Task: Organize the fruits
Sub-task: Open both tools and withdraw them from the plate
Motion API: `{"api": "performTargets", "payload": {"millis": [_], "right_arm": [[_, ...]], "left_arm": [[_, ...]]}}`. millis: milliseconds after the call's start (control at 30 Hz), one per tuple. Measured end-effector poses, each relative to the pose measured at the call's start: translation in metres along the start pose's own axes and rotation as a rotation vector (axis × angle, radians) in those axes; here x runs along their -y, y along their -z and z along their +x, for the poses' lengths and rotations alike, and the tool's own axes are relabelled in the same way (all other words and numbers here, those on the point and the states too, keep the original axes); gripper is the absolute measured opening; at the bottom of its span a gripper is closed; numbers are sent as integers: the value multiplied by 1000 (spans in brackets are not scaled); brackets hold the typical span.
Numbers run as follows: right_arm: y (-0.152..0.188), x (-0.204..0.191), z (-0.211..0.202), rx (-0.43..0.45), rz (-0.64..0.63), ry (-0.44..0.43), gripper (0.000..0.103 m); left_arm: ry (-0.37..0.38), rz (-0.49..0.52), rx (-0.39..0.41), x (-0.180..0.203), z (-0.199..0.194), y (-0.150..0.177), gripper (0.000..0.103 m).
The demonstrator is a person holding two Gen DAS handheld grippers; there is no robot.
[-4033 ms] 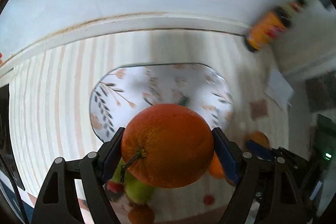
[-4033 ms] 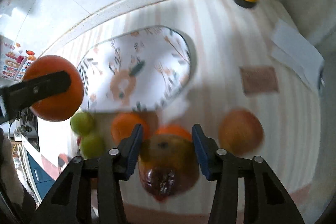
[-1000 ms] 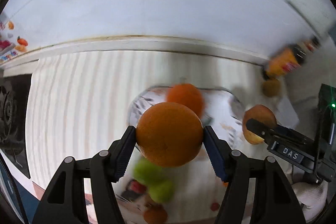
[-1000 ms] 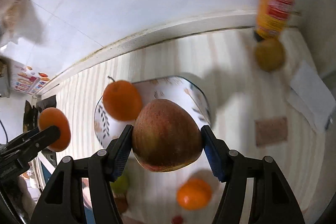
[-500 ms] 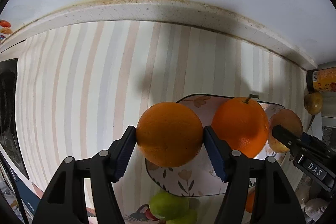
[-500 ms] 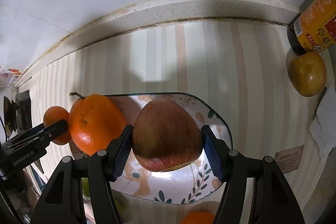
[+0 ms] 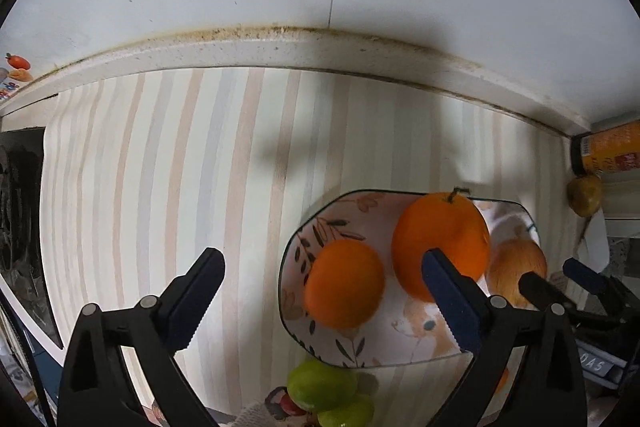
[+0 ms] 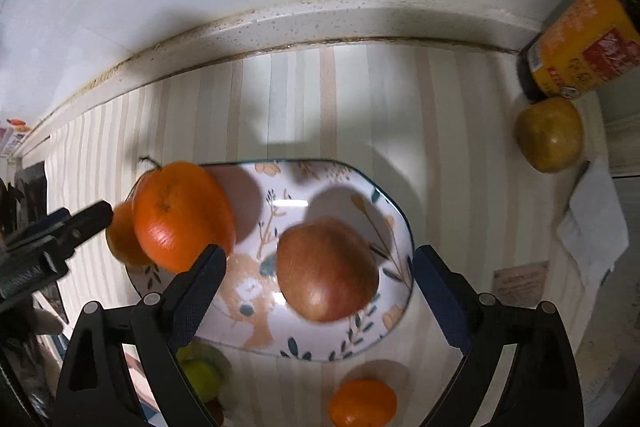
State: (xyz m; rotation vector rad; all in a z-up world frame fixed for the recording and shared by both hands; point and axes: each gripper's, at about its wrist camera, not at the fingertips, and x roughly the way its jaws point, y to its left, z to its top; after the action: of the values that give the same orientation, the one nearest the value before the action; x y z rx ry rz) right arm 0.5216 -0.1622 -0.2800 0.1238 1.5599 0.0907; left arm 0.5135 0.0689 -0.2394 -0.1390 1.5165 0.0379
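A: Where do the fruits sit?

B: On the patterned plate (image 8: 394, 223), which lies on the striped tabletop (image 7: 180, 155). In the right wrist view a red apple (image 8: 327, 270) rests at the centre of the frame, inside the plate. A large stemmed orange (image 8: 182, 215) sits at the plate's left edge, with a smaller orange (image 8: 122, 241) half hidden behind it.

A: And the right gripper (image 8: 318, 287)?

B: Its jaws are opening. The apple lies between the blue pads, and neither pad touches it.

A: The left gripper (image 7: 326, 297)?

B: Its jaws are opening too. In the left wrist view the smaller orange (image 7: 344, 283) lies on the plate (image 7: 292, 255) between the pads, clear of both. The large orange (image 7: 440, 243) sits just right of it, partly behind the right pad. The apple (image 7: 516, 263) shows further right, beside the other gripper's fingers.

A: Anything off the plate?

B: Green fruits (image 7: 322, 387) lie at the bottom of the left wrist frame, just below the plate. A small orange (image 8: 362, 403) lies low in the right wrist frame. A yellowish apple (image 8: 550, 133) sits at the right edge, just beside a yellow-labelled bottle (image 8: 580, 43). A white paper (image 8: 596, 227) lies below them.
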Motion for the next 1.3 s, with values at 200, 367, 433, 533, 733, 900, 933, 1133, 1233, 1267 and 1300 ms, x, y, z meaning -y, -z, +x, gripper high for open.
{"api": "performTargets", "payload": {"millis": [200, 367, 433, 533, 733, 900, 933, 1133, 1233, 1267, 1300], "right_arm": [[30, -1, -24, 55, -9, 20, 96], [64, -3, -48, 122, -21, 37, 96], [77, -5, -58, 156, -24, 53, 96], [98, -10, -74, 203, -32, 66, 96], [133, -17, -108, 282, -34, 63, 96], [163, -22, -138, 334, -26, 55, 96], [168, -23, -143, 345, -27, 55, 96], [202, -29, -173, 405, -33, 59, 96], [215, -29, -183, 420, -27, 44, 96], [219, -29, -186, 424, -25, 39, 96], [223, -29, -188, 427, -20, 34, 96]], "left_arm": [[-10, 21, 70, 1, -35, 21, 101], [-22, 39, 157, 7, -67, 54, 101], [-34, 53, 196, 9, -75, 66, 101], [-39, 64, 243, 10, -92, 87, 101], [-29, 80, 318, 7, -122, 119, 101], [-5, 94, 364, 7, -144, 143, 101], [-3, 97, 374, 7, -148, 147, 101], [22, 111, 401, 10, -166, 169, 101], [45, 106, 410, 9, -173, 179, 101], [52, 104, 411, 9, -174, 181, 101], [56, 98, 414, 8, -176, 184, 101]]}}
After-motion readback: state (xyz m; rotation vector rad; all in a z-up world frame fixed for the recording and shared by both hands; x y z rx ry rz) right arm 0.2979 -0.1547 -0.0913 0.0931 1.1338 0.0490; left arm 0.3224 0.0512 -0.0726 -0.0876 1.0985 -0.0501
